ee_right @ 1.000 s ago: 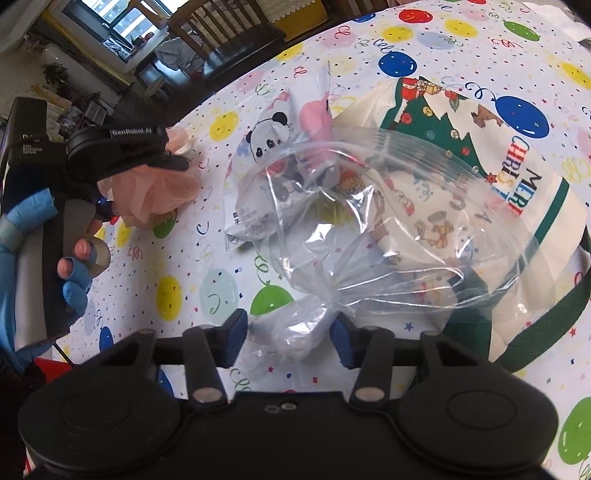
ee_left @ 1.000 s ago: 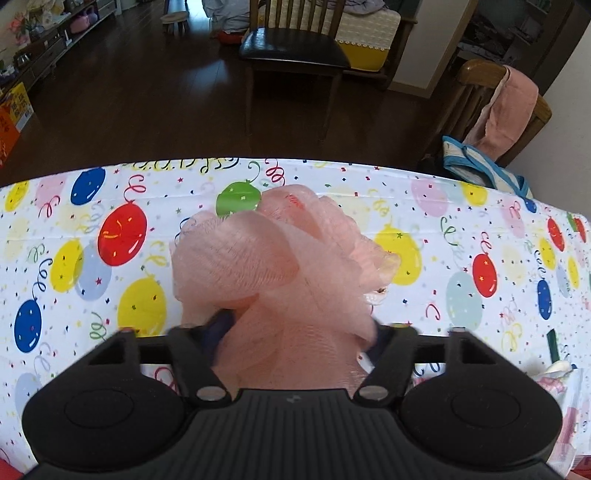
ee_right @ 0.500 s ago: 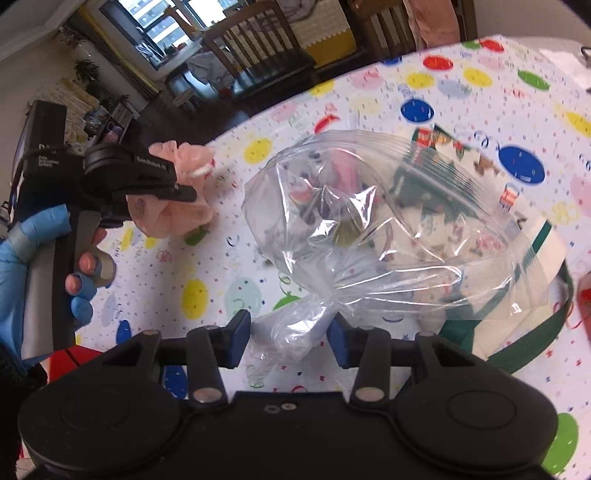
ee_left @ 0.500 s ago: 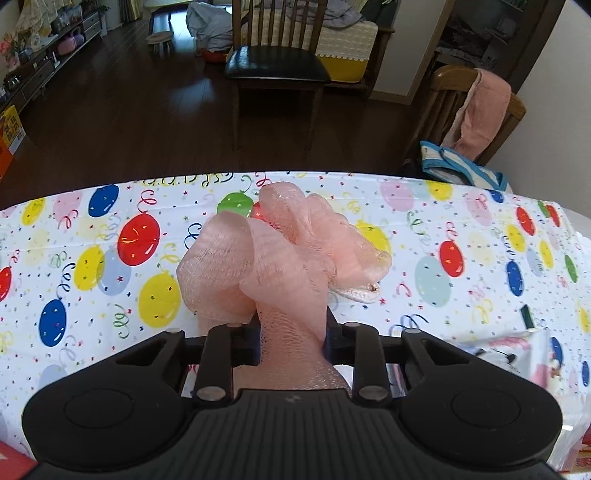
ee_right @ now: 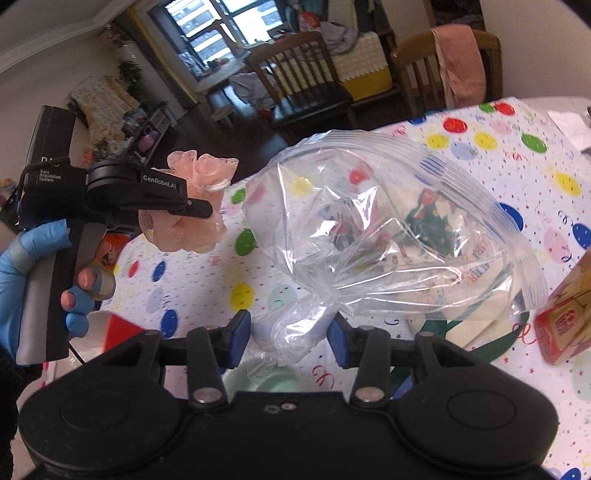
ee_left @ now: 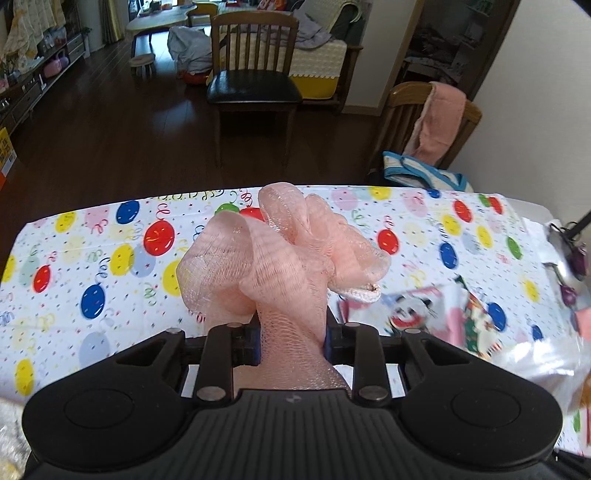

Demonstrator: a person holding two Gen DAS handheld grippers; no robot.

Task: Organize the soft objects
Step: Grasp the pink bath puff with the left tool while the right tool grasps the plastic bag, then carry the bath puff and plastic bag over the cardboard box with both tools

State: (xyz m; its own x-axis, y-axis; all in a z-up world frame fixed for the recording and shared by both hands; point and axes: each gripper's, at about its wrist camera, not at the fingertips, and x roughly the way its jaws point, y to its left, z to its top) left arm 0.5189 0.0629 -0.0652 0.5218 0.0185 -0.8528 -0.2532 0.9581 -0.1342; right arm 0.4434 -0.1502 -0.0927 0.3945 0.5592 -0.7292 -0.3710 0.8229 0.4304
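Meanwhile, above the balloon tablecloth (ee_left: 92,258), the left gripper (ee_left: 291,338) clamps the pink mesh sponge (ee_left: 284,258) beside the clear zip bag (ee_right: 388,229), whose gathered end the right gripper (ee_right: 291,341) grasps.

Black left gripper (ee_right: 199,210) marked "GenRobot.AI"; blue pads (ee_right: 240,339); blue-gloved hand (ee_right: 40,266).

Daylight enters through the window (ee_right: 210,29) at the upper part of the right wrist view and overexposes its panes. The tablecloth (ee_left: 92,258) is bright, the dark floor (ee_left: 110,122) dim with a soft sheen. The clear plastic bag (ee_right: 388,229) shows white glare. Fisheye distortion bends the edges, and the right edge of the left wrist view is blurred.
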